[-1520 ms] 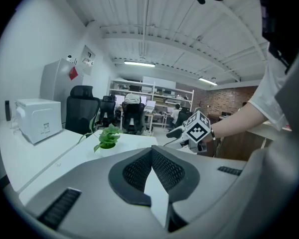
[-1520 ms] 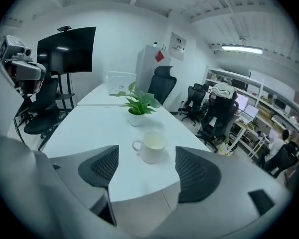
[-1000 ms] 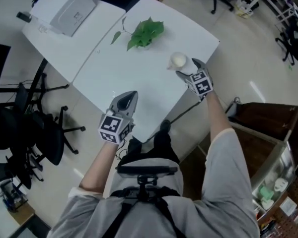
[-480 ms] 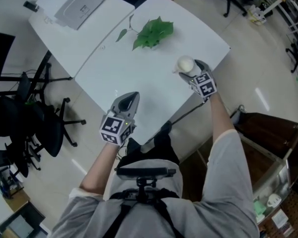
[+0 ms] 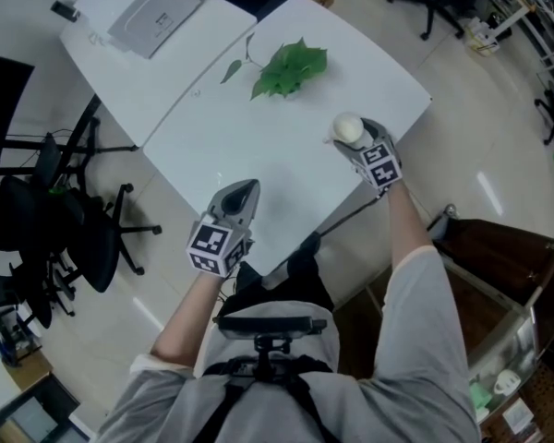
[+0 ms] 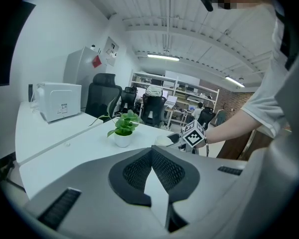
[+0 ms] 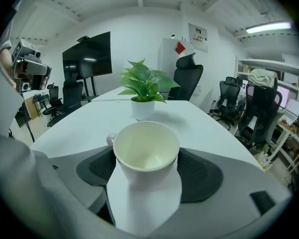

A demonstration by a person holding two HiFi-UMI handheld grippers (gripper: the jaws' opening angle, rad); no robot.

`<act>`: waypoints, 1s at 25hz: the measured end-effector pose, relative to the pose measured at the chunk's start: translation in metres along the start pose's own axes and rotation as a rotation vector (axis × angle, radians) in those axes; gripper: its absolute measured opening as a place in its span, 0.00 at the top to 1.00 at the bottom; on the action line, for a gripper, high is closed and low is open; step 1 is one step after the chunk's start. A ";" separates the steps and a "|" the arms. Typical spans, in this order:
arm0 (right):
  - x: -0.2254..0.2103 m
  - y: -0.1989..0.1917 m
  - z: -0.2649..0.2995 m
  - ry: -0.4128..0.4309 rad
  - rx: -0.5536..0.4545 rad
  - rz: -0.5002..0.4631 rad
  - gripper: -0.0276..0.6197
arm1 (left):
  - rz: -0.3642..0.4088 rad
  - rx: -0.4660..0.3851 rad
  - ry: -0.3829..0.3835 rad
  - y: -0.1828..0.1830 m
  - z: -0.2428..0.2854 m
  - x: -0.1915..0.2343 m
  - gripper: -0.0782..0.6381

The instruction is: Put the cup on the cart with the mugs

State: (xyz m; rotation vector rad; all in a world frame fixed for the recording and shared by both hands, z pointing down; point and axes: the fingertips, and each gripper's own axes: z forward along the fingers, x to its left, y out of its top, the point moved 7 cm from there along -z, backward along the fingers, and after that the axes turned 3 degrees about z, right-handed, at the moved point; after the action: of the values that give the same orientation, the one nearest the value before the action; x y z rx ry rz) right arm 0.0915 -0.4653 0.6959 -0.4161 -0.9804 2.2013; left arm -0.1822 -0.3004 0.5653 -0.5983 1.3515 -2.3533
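Room: open office with a pale floor, black chairs at the left and a white bench in the middle.
Head view, bench: a leafy plant stands near the far edge; a white printer sits on the neighbouring desk.
Head view, cup: the white cup stands on the bench near its right edge, with the right tool reaching round it.
Head view, left tool: the left tool hangs over the near edge of the bench, well apart from the cup.
Head view, cart: a brown cart stands at the lower right, off the bench; the pale items low in it are too small to identify.
Left gripper view: jaws pressed together at the tips, with nothing between them; plant, cup and right tool lie ahead.
Right gripper view: the cup sits upright between the jaws, which are closing; the pads are just at its sides and no firm pinch shows yet.
Progress: early, I judge. The cup is on the bench, not lifted. Left to do: grip it, carry it to the cart and set it beside the mugs.
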 end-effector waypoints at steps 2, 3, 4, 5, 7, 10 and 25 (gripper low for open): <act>-0.001 0.000 0.000 -0.004 -0.001 0.004 0.34 | -0.002 0.009 0.003 0.000 -0.001 0.000 0.88; -0.001 0.000 0.000 -0.007 -0.002 0.007 0.34 | 0.000 0.010 0.004 0.000 -0.002 0.000 0.88; -0.001 0.000 0.000 -0.012 -0.002 0.011 0.35 | 0.002 0.007 0.005 0.000 -0.002 0.001 0.88; -0.001 0.000 -0.001 -0.018 -0.004 0.016 0.35 | 0.002 0.003 0.007 0.001 -0.003 0.001 0.88; -0.001 0.000 -0.003 -0.038 -0.013 0.031 0.35 | 0.002 -0.002 0.011 0.001 -0.005 0.003 0.88; 0.001 0.004 -0.007 -0.058 -0.023 0.045 0.35 | 0.011 0.007 0.009 0.001 -0.007 0.005 0.88; 0.046 0.070 -0.072 -0.132 -0.130 0.065 0.35 | 0.076 -0.044 -0.061 0.008 -0.026 0.012 0.88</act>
State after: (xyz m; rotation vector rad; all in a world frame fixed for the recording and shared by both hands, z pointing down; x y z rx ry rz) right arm 0.0644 -0.4286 0.5956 -0.3703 -1.2009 2.2542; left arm -0.2048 -0.2915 0.5492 -0.6153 1.3774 -2.2332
